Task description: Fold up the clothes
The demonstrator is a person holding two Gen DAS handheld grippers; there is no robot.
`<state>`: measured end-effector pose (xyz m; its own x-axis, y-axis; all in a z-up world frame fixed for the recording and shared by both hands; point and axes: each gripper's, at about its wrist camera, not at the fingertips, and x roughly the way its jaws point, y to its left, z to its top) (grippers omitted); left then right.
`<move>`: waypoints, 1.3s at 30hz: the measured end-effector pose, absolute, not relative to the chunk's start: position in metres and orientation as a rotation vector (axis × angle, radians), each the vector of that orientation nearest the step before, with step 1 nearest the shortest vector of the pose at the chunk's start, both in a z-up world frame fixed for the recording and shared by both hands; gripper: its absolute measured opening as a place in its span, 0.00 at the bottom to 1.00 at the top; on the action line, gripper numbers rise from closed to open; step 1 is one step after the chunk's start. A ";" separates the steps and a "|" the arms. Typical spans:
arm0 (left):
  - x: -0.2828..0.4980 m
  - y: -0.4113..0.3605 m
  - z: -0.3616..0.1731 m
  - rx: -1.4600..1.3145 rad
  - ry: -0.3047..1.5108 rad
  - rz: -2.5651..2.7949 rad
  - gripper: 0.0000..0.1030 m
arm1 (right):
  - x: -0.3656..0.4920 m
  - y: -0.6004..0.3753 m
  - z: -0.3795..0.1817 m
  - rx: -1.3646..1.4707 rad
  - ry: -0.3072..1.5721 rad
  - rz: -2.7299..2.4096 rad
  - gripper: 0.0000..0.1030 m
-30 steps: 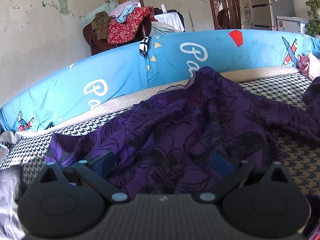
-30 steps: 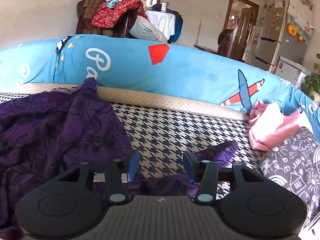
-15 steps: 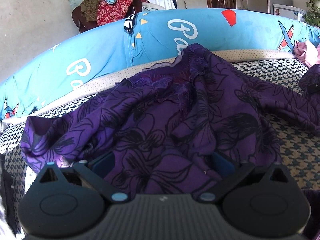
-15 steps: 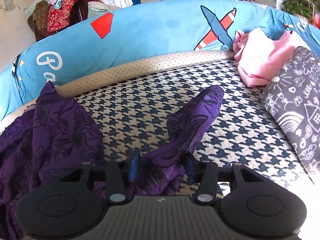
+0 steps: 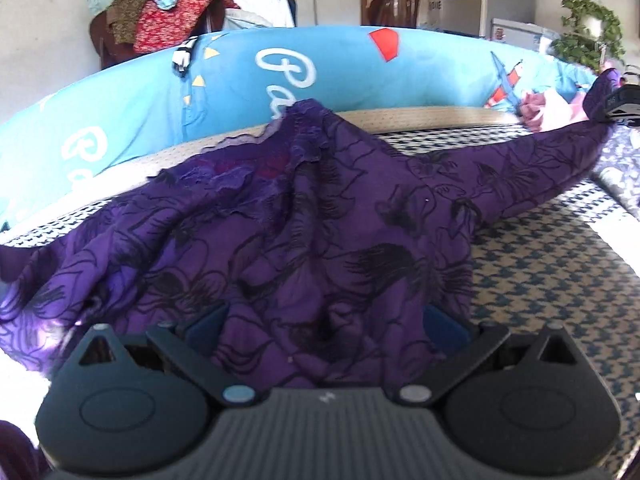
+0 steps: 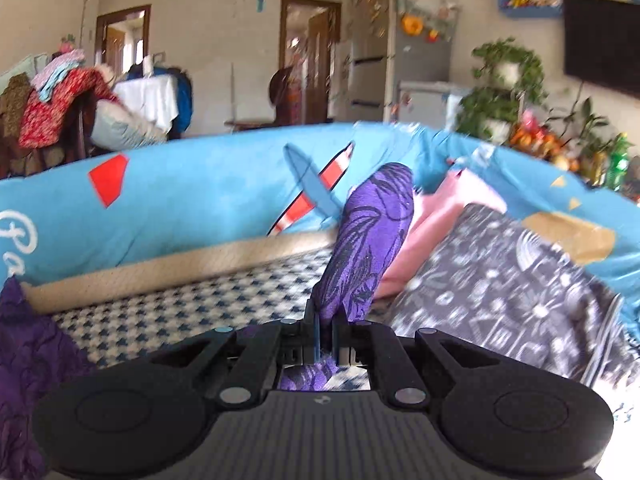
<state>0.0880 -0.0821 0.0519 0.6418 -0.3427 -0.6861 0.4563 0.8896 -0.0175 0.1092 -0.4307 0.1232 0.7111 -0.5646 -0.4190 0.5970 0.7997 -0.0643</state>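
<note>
A purple garment with a black flower print [image 5: 320, 220] lies crumpled on the houndstooth mat [image 5: 540, 280]. My left gripper [image 5: 324, 320] is open, its blue pads wide apart with the garment's near edge bunched between them. One sleeve stretches up to the right, where my right gripper [image 5: 620, 100] holds its end. In the right wrist view, the right gripper [image 6: 326, 320] has its jaws closing tight on that sleeve [image 6: 368, 232], whose tip sticks up past the pads. The garment's body [image 6: 24, 352] shows at the left edge.
A long blue printed bolster [image 5: 240, 80] runs along the mat's far side. A pink cloth [image 6: 440, 216] and a grey patterned pillow [image 6: 500, 288] lie at the right end. Behind stand a chair piled with clothes [image 5: 172, 20] and potted plants [image 6: 504, 92].
My right gripper closed on the sleeve end and swung up and to the right, pulling the sleeve out straight. The left gripper tipped down and moved closer over the garment, staying open.
</note>
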 end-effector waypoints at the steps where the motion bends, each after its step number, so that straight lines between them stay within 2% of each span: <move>1: 0.085 -0.085 0.051 0.154 0.751 -0.489 1.00 | 0.107 -0.437 0.126 0.072 0.425 -0.677 0.06; 6: 0.078 -0.100 0.040 0.167 0.786 -0.555 1.00 | 0.112 -0.466 0.120 0.139 0.487 -0.738 0.08; 8: 0.077 -0.100 0.040 0.156 0.785 -0.563 1.00 | 0.116 -0.469 0.117 0.152 0.545 -0.720 0.16; 11: 0.074 -0.094 0.043 0.091 0.786 -0.635 1.00 | 0.112 -0.460 0.123 0.062 0.515 -0.777 0.44; 13: 0.069 -0.093 0.046 0.058 0.795 -0.713 1.00 | 0.107 -0.454 0.127 0.013 0.482 -0.821 0.54; 14: 0.065 -0.095 0.047 0.057 0.795 -0.745 1.00 | 0.105 -0.452 0.129 0.004 0.472 -0.825 0.55; 22: 0.042 -0.095 0.063 0.179 0.687 -0.746 1.00 | 0.108 -0.422 0.125 0.088 0.551 -0.481 0.55; 39: 0.036 0.021 0.097 0.067 0.594 -0.348 1.00 | 0.068 -0.317 0.092 0.125 0.742 -0.047 0.56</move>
